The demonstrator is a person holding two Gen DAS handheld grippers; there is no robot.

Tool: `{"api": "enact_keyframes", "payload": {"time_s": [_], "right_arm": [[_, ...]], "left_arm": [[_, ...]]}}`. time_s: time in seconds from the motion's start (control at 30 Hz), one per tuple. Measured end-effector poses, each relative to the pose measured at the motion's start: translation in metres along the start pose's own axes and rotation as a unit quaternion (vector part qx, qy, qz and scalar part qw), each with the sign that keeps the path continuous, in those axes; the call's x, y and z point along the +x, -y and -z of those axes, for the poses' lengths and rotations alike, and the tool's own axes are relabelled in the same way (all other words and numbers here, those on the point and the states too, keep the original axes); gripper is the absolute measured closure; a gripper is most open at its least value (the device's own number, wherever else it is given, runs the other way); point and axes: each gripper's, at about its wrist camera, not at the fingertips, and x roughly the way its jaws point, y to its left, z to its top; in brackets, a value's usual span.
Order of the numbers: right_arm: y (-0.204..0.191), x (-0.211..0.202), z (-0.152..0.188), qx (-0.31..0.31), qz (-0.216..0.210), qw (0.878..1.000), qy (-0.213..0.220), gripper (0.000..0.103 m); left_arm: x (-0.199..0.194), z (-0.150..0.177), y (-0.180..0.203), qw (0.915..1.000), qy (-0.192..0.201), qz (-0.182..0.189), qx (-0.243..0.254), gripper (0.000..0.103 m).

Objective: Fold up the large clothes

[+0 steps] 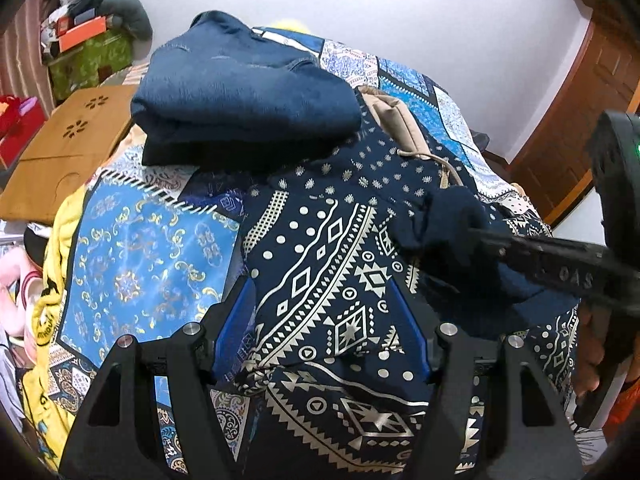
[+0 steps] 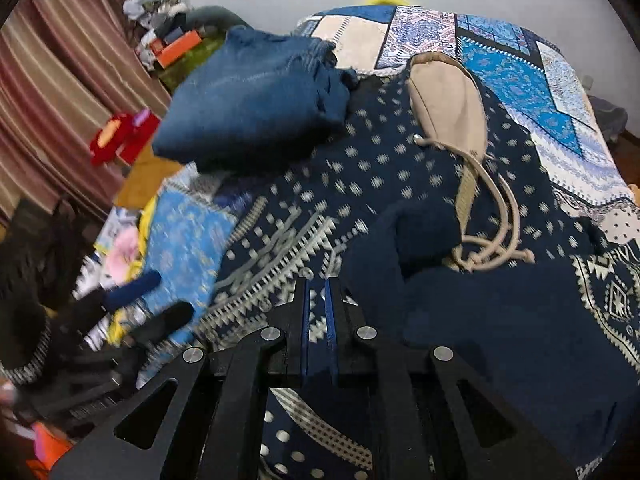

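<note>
A large navy garment with a cream geometric print [image 1: 332, 288] [image 2: 372, 168] lies spread on the bed. Part of it is turned over and shows its plain navy inside [image 2: 500, 320]. My left gripper [image 1: 322, 320] hovers low over the near part of the garment, jaws wide, the print showing between its blue pads [image 1: 236, 320]. In the right wrist view the left gripper [image 2: 156, 300] is a blur at the left. My right gripper [image 2: 318, 280] [image 1: 476, 234] is shut on a bunched navy fold of the garment, reaching in from the right.
Folded blue jeans [image 1: 240, 92] [image 2: 256, 108] and a beige drawstring piece [image 1: 396, 120] [image 2: 448, 100] rest on the patchwork bedspread [image 1: 152, 248] [image 2: 512, 64] behind the garment. A wooden folding table [image 1: 68, 148], a yellow cloth [image 1: 52, 300] and clutter stand to the left. A wooden door [image 1: 580, 100] is at the right.
</note>
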Motion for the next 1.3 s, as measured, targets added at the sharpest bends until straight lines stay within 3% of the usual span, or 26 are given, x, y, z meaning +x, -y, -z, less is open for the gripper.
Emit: {"api": "enact_keyframes", "payload": {"time_s": [0.23, 0.37, 0.6, 0.83, 0.9, 0.97, 1.13, 1.3], "right_arm": [[0.028, -0.041, 0.01, 0.035, 0.007, 0.999, 0.011, 0.091], [0.053, -0.07, 0.016, 0.053, 0.042, 0.997, 0.048, 0.058], [0.109, -0.11, 0.041, 0.089, 0.117, 0.985, 0.09, 0.057], [0.16, -0.14, 0.062, 0.152, 0.137, 0.972, 0.112, 0.057], [0.17, -0.147, 0.067, 0.163, 0.144, 0.969, 0.119, 0.057], [0.177, -0.15, 0.07, 0.171, 0.149, 0.966, 0.121, 0.057], [0.193, -0.143, 0.074, 0.187, 0.149, 0.965, 0.105, 0.057], [0.195, -0.138, 0.065, 0.175, 0.162, 0.966, 0.103, 0.057]], "left_arm": [[0.007, -0.011, 0.022, 0.9996, -0.011, 0.017, 0.02, 0.037], [0.015, -0.026, 0.05, 0.9983, -0.017, 0.027, 0.049, 0.037], [0.047, -0.062, 0.108, 0.9923, -0.045, 0.039, 0.109, 0.037], [0.11, -0.073, 0.134, 0.9811, -0.136, 0.025, 0.135, 0.037], [0.125, -0.063, 0.134, 0.9778, -0.159, 0.021, 0.134, 0.041], [0.136, -0.054, 0.132, 0.9754, -0.174, 0.017, 0.134, 0.056], [0.13, -0.054, 0.127, 0.982, -0.13, 0.004, 0.137, 0.085], [0.084, -0.087, 0.132, 0.9888, -0.043, 0.011, 0.143, 0.092]]}}
